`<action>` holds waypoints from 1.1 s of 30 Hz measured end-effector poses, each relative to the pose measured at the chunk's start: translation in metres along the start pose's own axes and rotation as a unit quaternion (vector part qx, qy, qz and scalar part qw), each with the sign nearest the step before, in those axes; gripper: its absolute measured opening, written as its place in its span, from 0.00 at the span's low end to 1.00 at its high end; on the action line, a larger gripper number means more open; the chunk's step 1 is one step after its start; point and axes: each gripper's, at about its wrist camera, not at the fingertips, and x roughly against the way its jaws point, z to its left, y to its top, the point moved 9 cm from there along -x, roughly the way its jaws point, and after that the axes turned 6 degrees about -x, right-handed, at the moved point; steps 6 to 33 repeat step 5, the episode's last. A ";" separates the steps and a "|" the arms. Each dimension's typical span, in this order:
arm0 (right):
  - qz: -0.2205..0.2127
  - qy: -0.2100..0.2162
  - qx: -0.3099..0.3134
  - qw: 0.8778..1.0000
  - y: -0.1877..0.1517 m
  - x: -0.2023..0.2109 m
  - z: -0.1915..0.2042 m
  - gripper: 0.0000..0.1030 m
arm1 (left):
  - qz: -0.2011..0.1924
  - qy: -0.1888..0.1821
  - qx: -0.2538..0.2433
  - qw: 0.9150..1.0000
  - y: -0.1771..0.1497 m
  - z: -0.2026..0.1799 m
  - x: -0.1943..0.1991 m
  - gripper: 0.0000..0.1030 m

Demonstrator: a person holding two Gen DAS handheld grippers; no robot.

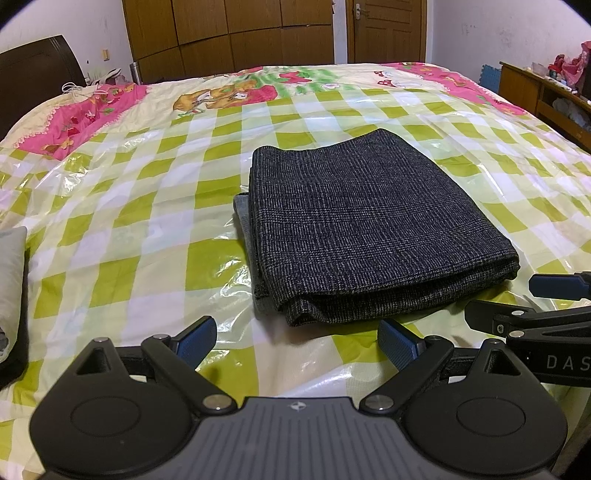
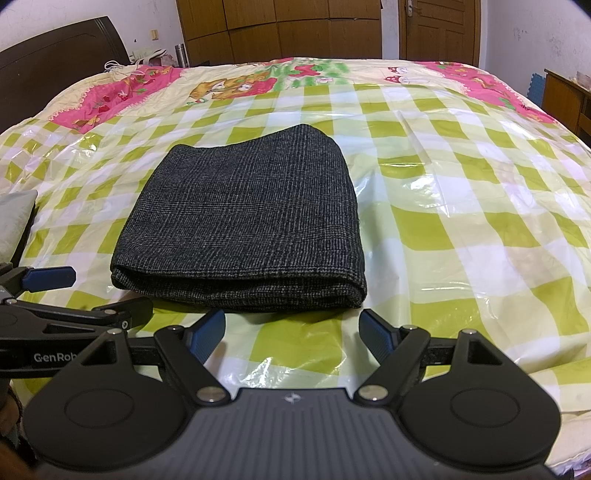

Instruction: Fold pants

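The dark grey checked pants [image 1: 369,229] lie folded into a thick rectangle in the middle of the bed, its rounded fold edge towards me. In the left wrist view my left gripper [image 1: 297,341] hovers just short of that near edge, open, with nothing between its blue pads. My right gripper [image 1: 524,301] shows at the right edge, also apart from the cloth. In the right wrist view the pants [image 2: 243,221] lie straight ahead, and my right gripper [image 2: 293,332] stands open and empty just before their front edge. The left gripper [image 2: 85,295] is at the lower left.
The bed wears a glossy green-and-white checked plastic cover [image 1: 147,229] over a pink cartoon quilt [image 1: 81,122]. A grey folded cloth [image 1: 11,288] lies at the left edge. A dark headboard [image 1: 33,74], a wooden wardrobe [image 1: 229,33] and a desk [image 1: 546,96] stand around the bed.
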 end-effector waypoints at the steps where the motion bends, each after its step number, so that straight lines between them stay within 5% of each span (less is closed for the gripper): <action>1: 0.000 0.000 0.000 1.000 -0.001 0.000 0.002 0.77 | 0.000 0.000 0.000 1.000 0.000 0.000 0.000 1.00; 33: 0.000 0.000 0.000 1.000 0.000 0.000 0.001 0.77 | -0.001 0.000 0.000 1.000 0.000 -0.001 0.001 1.00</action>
